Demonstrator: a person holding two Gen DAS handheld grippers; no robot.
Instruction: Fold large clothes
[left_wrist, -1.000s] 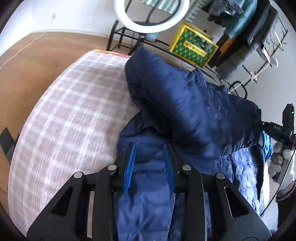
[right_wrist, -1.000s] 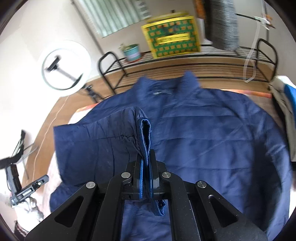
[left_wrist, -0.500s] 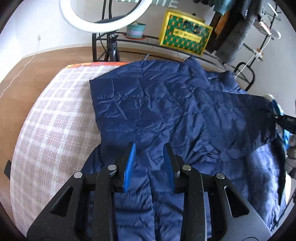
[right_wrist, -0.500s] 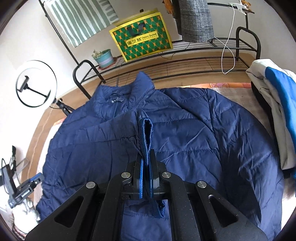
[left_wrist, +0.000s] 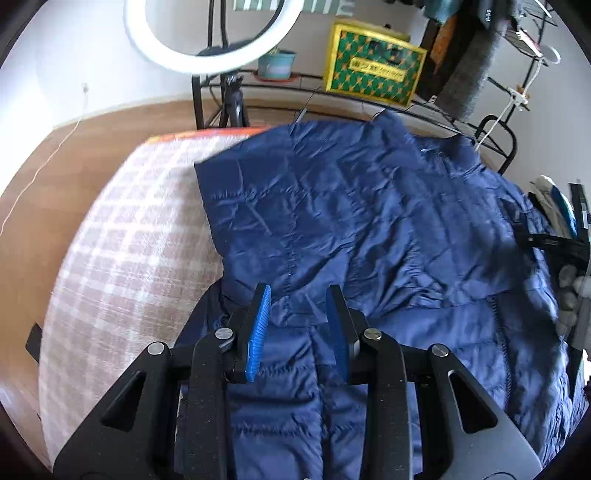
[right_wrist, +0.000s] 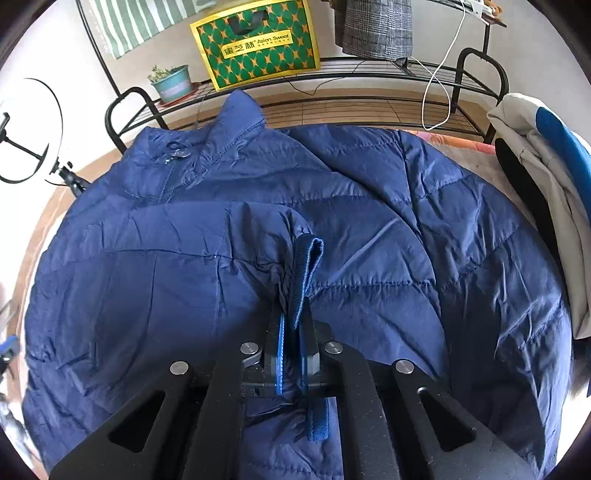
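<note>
A navy quilted jacket (left_wrist: 351, 221) lies spread on the bed with its collar toward the far rack. One sleeve (right_wrist: 166, 258) is folded across the jacket body (right_wrist: 406, 229). My right gripper (right_wrist: 293, 314) is shut on that sleeve's ribbed cuff (right_wrist: 308, 258), low over the middle of the jacket. My left gripper (left_wrist: 299, 291) hovers over the jacket's lower left part. Its blue-padded jaws stand apart with nothing between them; only fabric lies beneath.
The bed has a pink plaid sheet (left_wrist: 129, 240), bare left of the jacket. A black metal rack (right_wrist: 369, 74) behind holds a green-yellow bag (right_wrist: 258, 40) and a plant pot (right_wrist: 171, 83). A ring light (left_wrist: 155, 44) stands far left. White and blue clothes (right_wrist: 535, 166) are piled right.
The right gripper has come down with the cuff, and the sleeve now lies flatter across the jacket. The left gripper has shifted over the jacket, its jaws unchanged.
</note>
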